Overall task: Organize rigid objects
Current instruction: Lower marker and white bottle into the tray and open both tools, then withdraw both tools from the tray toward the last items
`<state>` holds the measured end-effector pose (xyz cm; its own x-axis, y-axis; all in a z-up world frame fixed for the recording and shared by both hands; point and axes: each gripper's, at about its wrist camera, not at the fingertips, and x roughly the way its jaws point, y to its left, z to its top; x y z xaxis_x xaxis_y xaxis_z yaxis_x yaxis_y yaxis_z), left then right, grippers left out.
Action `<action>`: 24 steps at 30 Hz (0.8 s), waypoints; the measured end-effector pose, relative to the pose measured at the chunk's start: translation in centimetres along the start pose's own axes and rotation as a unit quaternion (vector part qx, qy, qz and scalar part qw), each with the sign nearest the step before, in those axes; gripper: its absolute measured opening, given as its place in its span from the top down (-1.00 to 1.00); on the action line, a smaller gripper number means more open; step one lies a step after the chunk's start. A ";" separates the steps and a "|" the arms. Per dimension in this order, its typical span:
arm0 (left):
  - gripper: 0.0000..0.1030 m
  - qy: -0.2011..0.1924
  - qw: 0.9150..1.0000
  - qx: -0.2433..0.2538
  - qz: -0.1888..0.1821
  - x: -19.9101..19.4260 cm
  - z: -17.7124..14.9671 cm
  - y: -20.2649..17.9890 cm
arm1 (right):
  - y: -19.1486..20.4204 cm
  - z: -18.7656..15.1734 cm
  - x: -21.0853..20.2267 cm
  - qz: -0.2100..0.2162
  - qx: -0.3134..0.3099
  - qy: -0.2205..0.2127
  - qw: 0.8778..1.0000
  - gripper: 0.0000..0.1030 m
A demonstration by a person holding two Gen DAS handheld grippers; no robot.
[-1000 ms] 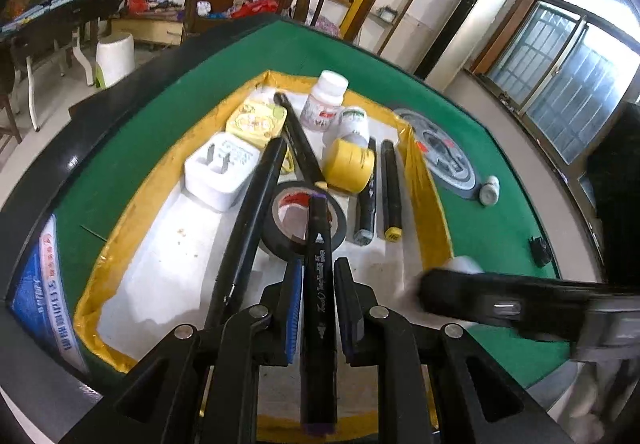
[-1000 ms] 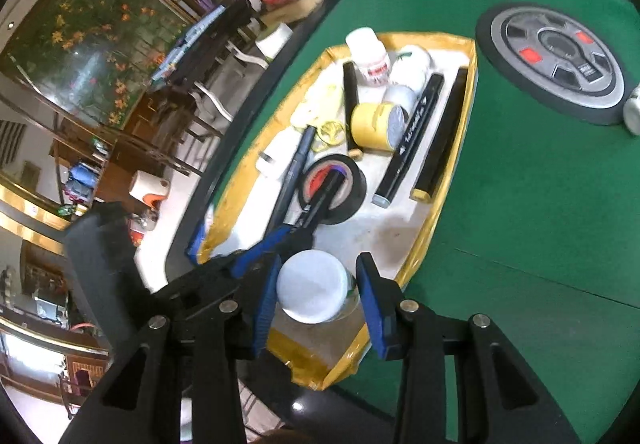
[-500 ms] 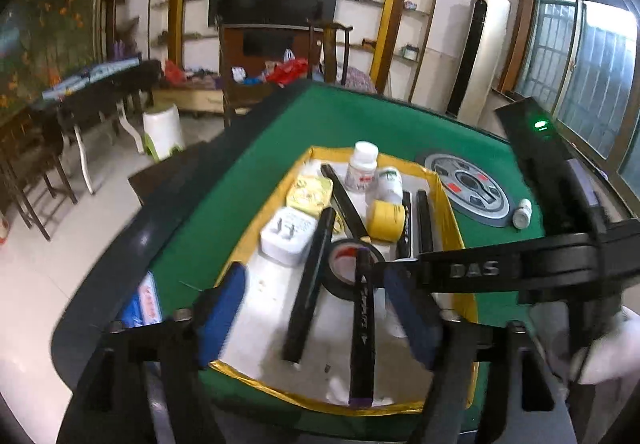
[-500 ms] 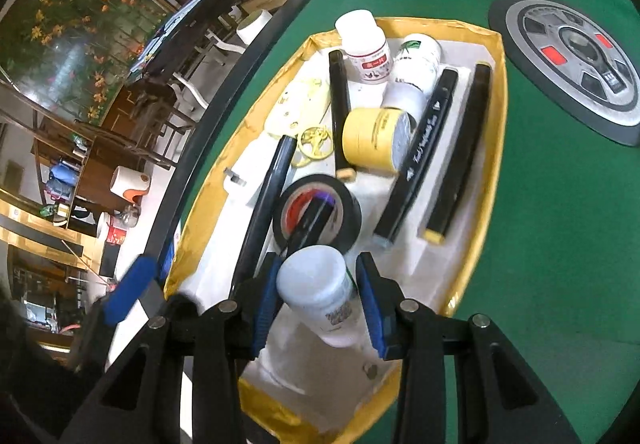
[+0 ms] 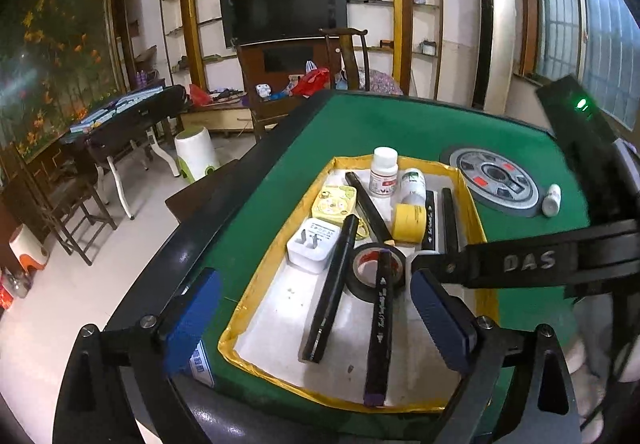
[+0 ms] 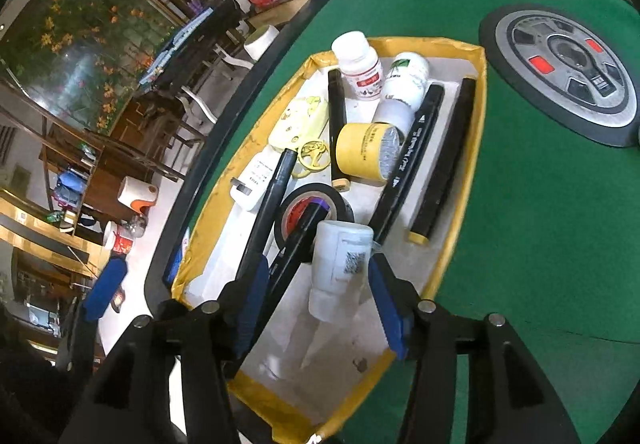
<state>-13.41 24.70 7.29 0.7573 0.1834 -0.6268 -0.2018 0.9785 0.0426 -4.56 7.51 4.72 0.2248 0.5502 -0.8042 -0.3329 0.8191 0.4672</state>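
Jaws of both grippers wide, empty; white bottle blurred, right gripper astride.

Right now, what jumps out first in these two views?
The yellow-rimmed tray on the green table, crowded with markers, tape rolls and bottles. In the right wrist view a white bottle sits between the open fingers of the right gripper, leaning against the black tape roll. The left gripper hangs wide open above the near end of the tray, holding nothing.
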 end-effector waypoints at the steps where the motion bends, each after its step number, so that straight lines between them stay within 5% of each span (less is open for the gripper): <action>1: -0.89 -0.001 1.000 0.003 0.000 -0.2 0.0 -0.3 | -0.1 -0.2 -0.6 0.001 -0.001 -0.005 1.000 0.00; 11: -0.89 -0.009 0.999 0.040 -0.001 -2.0 0.1 -3.9 | -2.4 -2.0 -5.9 0.002 -0.002 -0.061 0.998 -0.16; 24: -0.89 -0.009 0.992 0.124 -0.020 -3.6 -0.2 -11.5 | -13.8 -5.1 -12.6 -0.010 0.099 -0.126 0.987 -0.17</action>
<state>-14.00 12.79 8.90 0.7726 0.1436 -0.6184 -0.0139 0.9777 0.2096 -7.44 -11.56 6.52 0.4592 0.5353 -0.7089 -0.1462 0.8327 0.5341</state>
